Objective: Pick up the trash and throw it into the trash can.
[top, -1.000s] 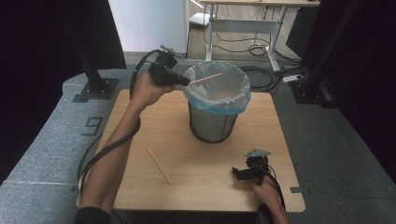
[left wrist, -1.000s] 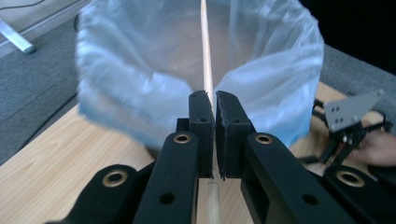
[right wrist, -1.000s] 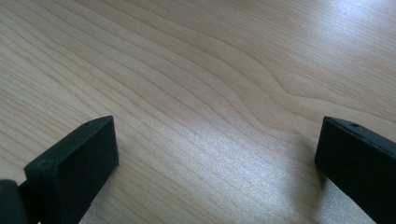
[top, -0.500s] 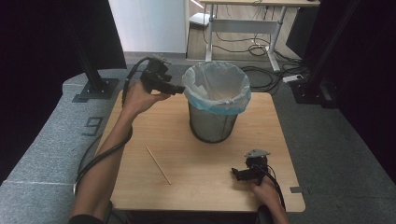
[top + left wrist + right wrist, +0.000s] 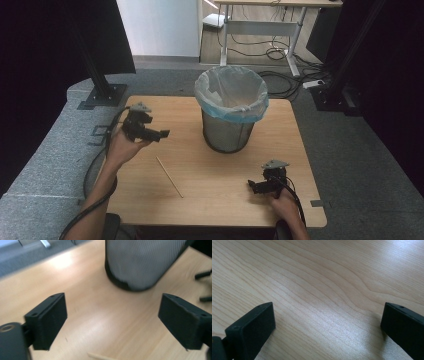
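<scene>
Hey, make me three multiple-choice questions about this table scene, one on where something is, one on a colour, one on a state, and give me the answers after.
1. Where does the wooden stick lie?
A. inside the bin
B. on the table, between the two hands
C. in the right gripper

2. What colour is the rim of the bag lining the mesh bin?
A. light blue
B. red
C. black

3. How do the left gripper's jaws stand?
A. shut on the stick
B. shut on nothing
C. open, holding nothing

Answers: B, the stick rests on bare wood; A, the bag's folded edge is blue; C, the table shows in the wide gap between the jaws.
</scene>
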A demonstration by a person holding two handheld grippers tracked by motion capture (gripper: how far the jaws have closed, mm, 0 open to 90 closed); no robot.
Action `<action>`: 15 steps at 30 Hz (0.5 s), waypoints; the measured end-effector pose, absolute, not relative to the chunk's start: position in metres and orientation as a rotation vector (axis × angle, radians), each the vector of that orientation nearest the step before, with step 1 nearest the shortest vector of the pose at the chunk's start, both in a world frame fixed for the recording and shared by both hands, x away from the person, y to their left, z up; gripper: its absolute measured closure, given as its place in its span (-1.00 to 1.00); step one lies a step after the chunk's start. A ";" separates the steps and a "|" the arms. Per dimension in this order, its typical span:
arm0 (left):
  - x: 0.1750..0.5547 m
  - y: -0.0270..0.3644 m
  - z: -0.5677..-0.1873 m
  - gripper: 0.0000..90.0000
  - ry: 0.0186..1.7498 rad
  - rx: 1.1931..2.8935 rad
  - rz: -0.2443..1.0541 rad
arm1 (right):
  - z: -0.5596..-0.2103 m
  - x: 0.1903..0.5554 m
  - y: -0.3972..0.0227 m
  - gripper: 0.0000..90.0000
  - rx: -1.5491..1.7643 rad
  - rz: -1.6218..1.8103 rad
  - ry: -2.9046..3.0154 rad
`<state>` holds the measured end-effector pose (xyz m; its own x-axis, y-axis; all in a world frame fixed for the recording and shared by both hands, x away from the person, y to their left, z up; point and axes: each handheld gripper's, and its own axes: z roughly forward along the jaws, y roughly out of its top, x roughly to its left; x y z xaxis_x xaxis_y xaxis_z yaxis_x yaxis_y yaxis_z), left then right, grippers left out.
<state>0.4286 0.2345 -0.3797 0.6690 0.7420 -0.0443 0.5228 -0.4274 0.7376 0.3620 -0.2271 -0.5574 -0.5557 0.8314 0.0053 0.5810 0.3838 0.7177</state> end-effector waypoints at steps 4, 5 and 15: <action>0.410 0.238 -0.417 -0.98 1.008 2.104 0.350 | -0.558 0.362 -0.227 -1.00 1.228 0.975 2.289; 0.402 0.237 -0.435 -1.00 1.031 2.106 0.345 | -0.558 0.362 -0.227 -1.00 1.227 0.975 2.290; 0.373 0.221 -0.504 -1.00 1.103 2.149 0.351 | -0.558 0.362 -0.227 -1.00 1.228 0.977 2.289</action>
